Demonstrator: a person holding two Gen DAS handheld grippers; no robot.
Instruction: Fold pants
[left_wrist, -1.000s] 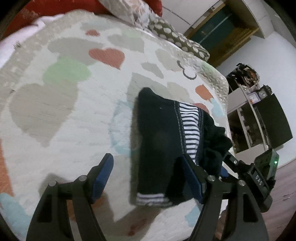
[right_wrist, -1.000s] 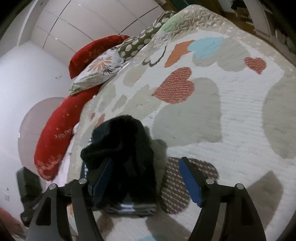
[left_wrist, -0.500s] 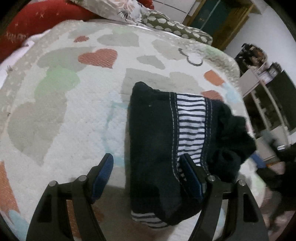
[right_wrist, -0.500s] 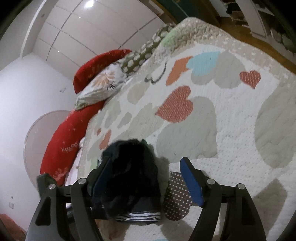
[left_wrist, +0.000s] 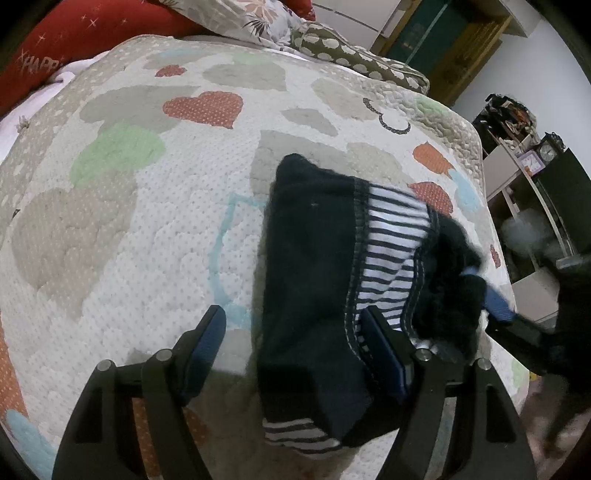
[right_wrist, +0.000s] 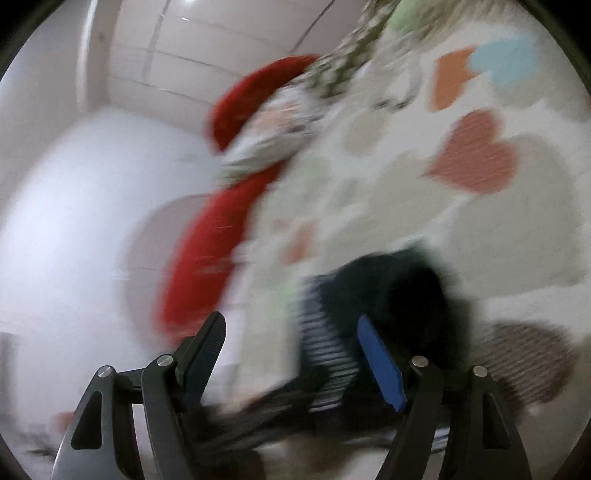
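Left wrist view: red pillow reads "HAPP…". Folded dark pants on bed quilt, partly between spread fingers of left claw. Right claw gapes, blurred, holding nothing, pants just ahead.

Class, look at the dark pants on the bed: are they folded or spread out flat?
Folded. The pants lie as a compact bundle on the quilt, layers stacked, striped lining showing; no legs extend outward.

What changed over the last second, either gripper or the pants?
The right gripper swung left: its view is now motion-blurred, and the pants sit to the right between its fingers instead of left. In the left view it dropped back to the bed's right edge. The left gripper stayed open over the pants, gripping nothing. The pants remain folded on the quilt.
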